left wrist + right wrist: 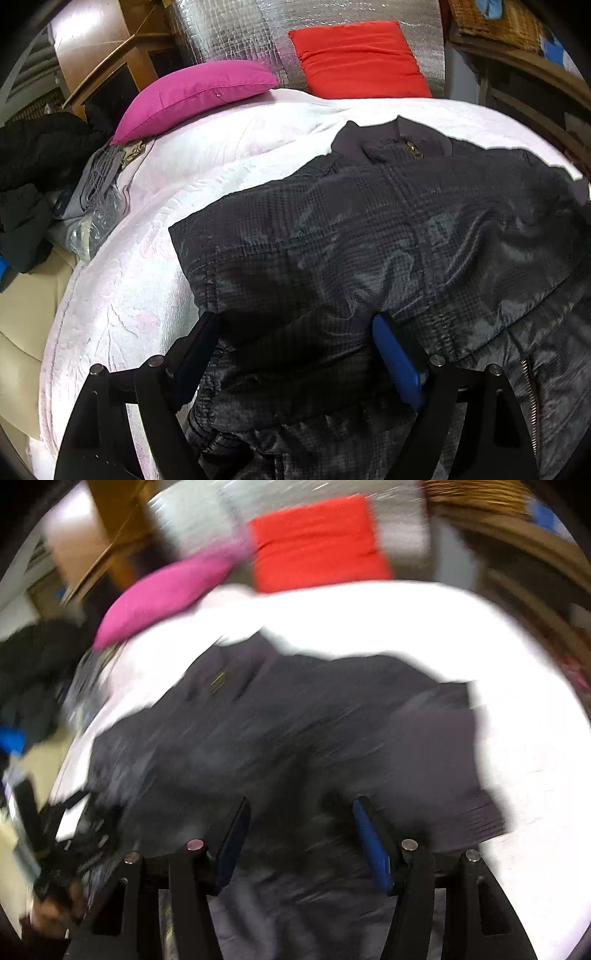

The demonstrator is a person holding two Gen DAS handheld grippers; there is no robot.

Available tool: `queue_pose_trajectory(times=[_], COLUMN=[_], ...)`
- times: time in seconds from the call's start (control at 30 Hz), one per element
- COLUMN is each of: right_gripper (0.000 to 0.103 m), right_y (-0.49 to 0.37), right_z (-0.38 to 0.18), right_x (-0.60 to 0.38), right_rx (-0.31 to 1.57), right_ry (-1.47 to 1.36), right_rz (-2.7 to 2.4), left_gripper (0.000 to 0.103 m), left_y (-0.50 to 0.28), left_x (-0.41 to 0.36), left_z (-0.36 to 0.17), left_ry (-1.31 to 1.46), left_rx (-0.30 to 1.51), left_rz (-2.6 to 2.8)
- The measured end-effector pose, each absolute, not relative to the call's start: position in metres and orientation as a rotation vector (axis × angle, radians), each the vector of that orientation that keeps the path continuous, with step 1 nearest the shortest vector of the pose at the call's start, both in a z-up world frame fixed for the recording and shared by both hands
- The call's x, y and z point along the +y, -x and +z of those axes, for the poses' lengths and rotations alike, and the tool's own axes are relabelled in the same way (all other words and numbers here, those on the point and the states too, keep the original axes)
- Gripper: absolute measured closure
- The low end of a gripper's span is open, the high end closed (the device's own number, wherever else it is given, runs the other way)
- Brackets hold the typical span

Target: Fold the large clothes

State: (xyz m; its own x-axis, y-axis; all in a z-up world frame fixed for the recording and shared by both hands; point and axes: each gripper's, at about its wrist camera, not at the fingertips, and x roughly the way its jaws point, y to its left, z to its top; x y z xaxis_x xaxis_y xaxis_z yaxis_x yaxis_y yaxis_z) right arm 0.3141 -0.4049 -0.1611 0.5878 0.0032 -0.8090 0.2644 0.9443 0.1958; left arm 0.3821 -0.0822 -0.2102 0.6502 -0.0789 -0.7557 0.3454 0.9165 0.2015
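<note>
A dark grey checked jacket (369, 240) lies spread on a white bedspread (129, 295), its collar and zip pull (413, 151) towards the pillows. My left gripper (299, 332) stands wide open over the jacket's near left part, with fabric lying under and between the fingers and no pad pressing on it. The right wrist view is blurred by motion. There my right gripper (301, 819) hangs open above the jacket (295, 720), and the cloth between its blue pads is smeared. A ribbed cuff (484, 812) lies to its right. The left gripper (74, 830) and a hand (55, 904) show at lower left.
A pink pillow (192, 96) and a red pillow (358, 59) lie at the bed's far end against a silver quilted sheet (229, 33). Dark clothes (37, 155) are piled off the bed's left side. Wooden furniture (517, 74) stands at the right.
</note>
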Motion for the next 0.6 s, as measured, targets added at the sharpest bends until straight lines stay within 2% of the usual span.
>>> queue_pose_trajectory(times=[0.23, 0.43, 0.6], right_gripper=[0.041, 0.041, 0.041], right_y=[-0.311, -0.324, -0.321], right_z=[-0.161, -0.186, -0.176], right_x=[-0.470, -0.470, -0.469], right_rx=[0.851, 0.923, 0.904], right_ry=[-0.536, -0.539, -0.512], right_rz=[-0.258, -0.258, -0.272], left_gripper=[0.018, 0.017, 0.018], left_y=[-0.434, -0.486, -0.483], left_x=[-0.032, -0.010, -0.012], left_z=[-0.167, -0.223, -0.212], left_ry=[-0.117, -0.040, -0.018], left_rx=[0.769, 0.963, 0.952], left_rz=[-0.173, -0.090, -0.106])
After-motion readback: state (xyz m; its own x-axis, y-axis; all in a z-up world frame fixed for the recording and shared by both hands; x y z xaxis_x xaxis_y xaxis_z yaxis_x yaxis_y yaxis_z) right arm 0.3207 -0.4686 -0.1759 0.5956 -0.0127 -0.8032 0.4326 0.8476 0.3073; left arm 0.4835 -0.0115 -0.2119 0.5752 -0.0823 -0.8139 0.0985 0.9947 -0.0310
